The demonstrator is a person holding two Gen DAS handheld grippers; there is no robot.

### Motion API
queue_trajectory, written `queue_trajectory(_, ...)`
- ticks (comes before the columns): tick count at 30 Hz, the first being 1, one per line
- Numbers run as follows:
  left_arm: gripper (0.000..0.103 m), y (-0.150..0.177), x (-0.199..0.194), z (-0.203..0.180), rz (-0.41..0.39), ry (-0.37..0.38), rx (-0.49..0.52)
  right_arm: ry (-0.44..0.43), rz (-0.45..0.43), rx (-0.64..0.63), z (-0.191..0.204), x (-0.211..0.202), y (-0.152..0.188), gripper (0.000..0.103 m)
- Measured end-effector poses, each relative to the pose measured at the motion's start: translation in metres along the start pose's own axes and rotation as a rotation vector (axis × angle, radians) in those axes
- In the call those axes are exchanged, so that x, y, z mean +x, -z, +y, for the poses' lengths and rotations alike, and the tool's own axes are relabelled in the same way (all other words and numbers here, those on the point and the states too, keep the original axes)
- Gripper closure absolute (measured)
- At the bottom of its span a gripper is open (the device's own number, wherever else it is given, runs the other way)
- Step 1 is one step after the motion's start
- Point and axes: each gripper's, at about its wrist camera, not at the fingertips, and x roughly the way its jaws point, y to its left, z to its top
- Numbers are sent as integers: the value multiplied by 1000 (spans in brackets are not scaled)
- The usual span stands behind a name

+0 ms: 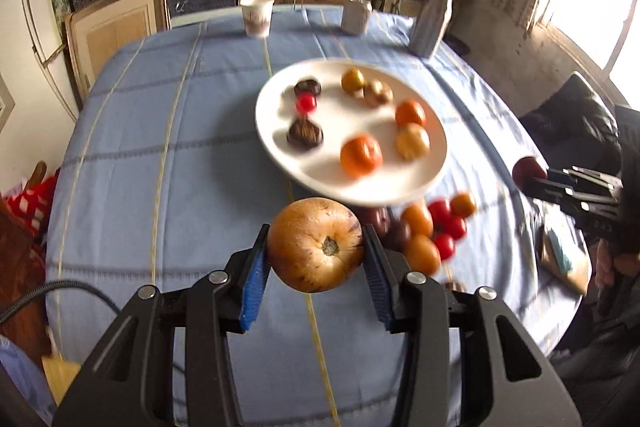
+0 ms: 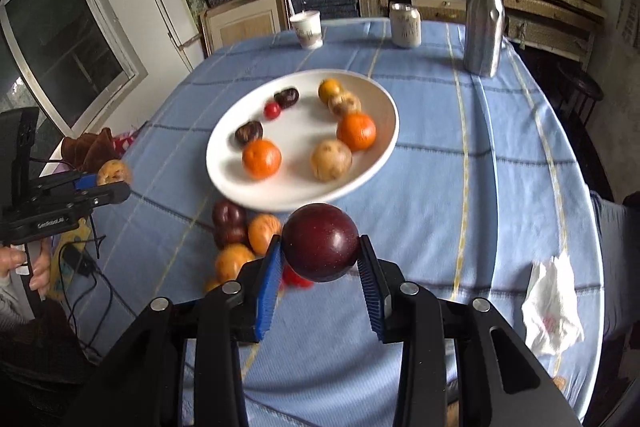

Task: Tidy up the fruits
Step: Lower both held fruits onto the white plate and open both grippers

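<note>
My left gripper (image 1: 316, 255) is shut on a tan, purple-streaked round fruit (image 1: 315, 243), held above the blue cloth just in front of the white plate (image 1: 276, 147). My right gripper (image 2: 320, 255) is shut on a dark red plum (image 2: 320, 242), also lifted near the plate's (image 2: 224, 163) front rim. The plate carries several fruits: oranges (image 2: 261, 159), tan fruits (image 2: 331, 159), dark ones (image 2: 249, 132) and a small red one (image 2: 272, 110). A loose pile of oranges, red tomatoes and dark fruits (image 1: 424, 231) lies on the cloth beside the plate. The left gripper (image 2: 114, 183) also shows in the right wrist view.
At the table's far edge stand a paper cup (image 2: 307, 29), a can (image 2: 405, 25) and a silver bottle (image 2: 483, 23). A crumpled tissue (image 2: 552, 311) lies at the right front. Shelves with boxes stand behind. A person's hand (image 2: 28, 267) holds the left gripper's handle.
</note>
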Motion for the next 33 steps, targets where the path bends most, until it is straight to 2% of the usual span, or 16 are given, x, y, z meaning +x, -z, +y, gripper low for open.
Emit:
queue_trajectory(5,60,-44,26,-4,-22,32,34,7,-20,-33,7,14,-31,65)
queue_trajectory(12,60,-89,93,-29,27,87,98,-2,32,-61,8,72,-71,65)
queue_trajectory(17,60,-104,142,-30,93,110,102,-26,87,-87,5,122,-92,65)
queue_trajectory(23,59,-113,177,-25,138,118,105,-37,134,-135,3,161,-104,65)
queue_trajectory(31,59,-113,196,-16,162,126,64,-54,133,-148,1,171,-113,63)
queue_trajectory(33,58,-113,196,-16,160,125,56,-52,125,-139,0,168,-114,58)
